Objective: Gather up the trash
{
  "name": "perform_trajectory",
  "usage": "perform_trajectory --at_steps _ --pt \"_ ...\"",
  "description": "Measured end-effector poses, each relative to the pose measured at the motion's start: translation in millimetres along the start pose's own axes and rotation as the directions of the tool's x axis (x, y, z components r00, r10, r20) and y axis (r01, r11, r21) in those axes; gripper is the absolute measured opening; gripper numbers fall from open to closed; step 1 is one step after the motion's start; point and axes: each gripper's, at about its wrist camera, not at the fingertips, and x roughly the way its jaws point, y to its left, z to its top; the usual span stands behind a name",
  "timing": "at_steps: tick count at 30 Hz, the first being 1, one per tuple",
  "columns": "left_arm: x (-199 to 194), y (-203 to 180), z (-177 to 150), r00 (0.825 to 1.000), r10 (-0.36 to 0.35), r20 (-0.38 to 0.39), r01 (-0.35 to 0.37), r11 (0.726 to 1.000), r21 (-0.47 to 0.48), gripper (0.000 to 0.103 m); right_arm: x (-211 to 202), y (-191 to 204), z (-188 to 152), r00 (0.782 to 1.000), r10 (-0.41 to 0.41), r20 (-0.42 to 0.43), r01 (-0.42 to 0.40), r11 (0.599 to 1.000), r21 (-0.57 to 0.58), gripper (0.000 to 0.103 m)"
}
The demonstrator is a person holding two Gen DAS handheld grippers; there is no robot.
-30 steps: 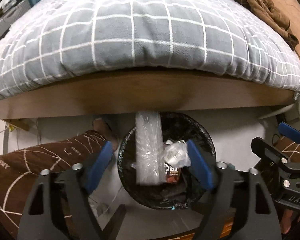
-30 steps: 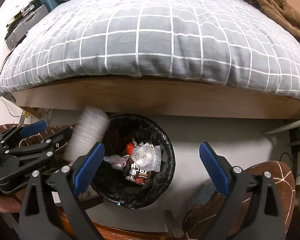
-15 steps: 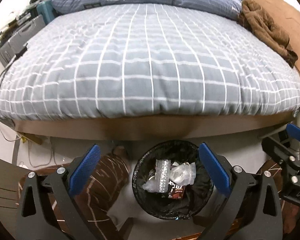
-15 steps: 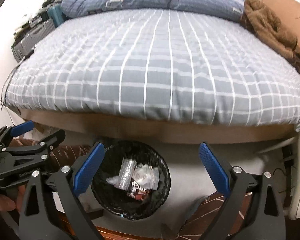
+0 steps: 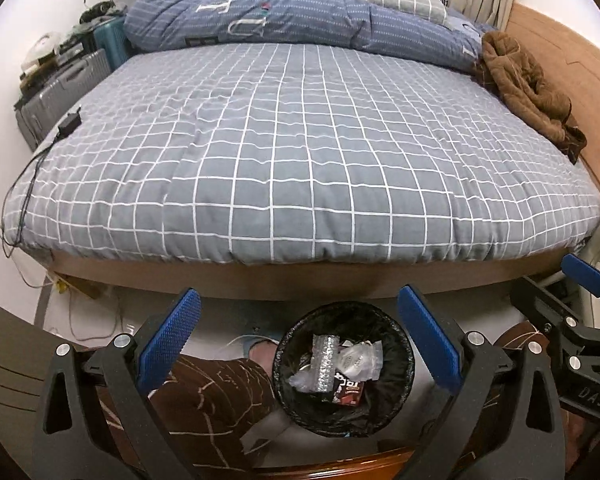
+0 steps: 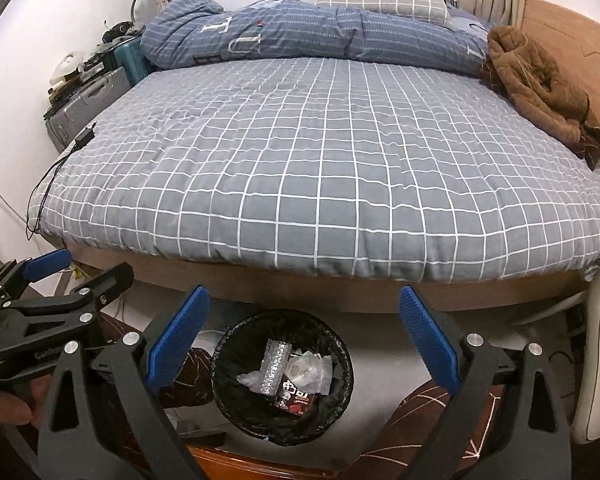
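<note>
Left gripper: jaws wide, empty. Right gripper: jaws wide, empty. Trash bin, floor beside bed: holds clear bottle, wrappers.

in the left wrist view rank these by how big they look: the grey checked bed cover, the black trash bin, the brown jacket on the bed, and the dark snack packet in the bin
1. grey checked bed cover
2. black trash bin and brown jacket: too alike to rank, and the bin is nearer
3. dark snack packet
</note>
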Motion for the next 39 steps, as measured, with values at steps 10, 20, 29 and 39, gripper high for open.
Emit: perform_trajectory --at_steps 10,20,29,39 --pt "9 -4 -7 1.0 -0.007 -0.025 0.007 1.0 0.014 0.097 8 1 -6 1.0 -0.008 -0.024 0.008 1.0 0.0 0.092" --pt "20 -7 -11 0.999 -0.019 -0.04 0.02 1.0 0.021 0.097 21 -4 -13 0.999 -0.024 -0.045 0.025 1.0 0.014 0.092" --pt "17 -14 -18 0.999 -0.01 -0.033 0.011 0.999 0.036 0.097 18 -9 -20 0.998 -0.054 -0.039 0.055 0.998 0.021 0.092" --pt "9 -17 -18 1.0 0.013 -0.017 -0.012 0.999 0.052 0.097 13 -15 -21 0.996 -0.083 -0.028 0.084 0.996 0.032 0.092"
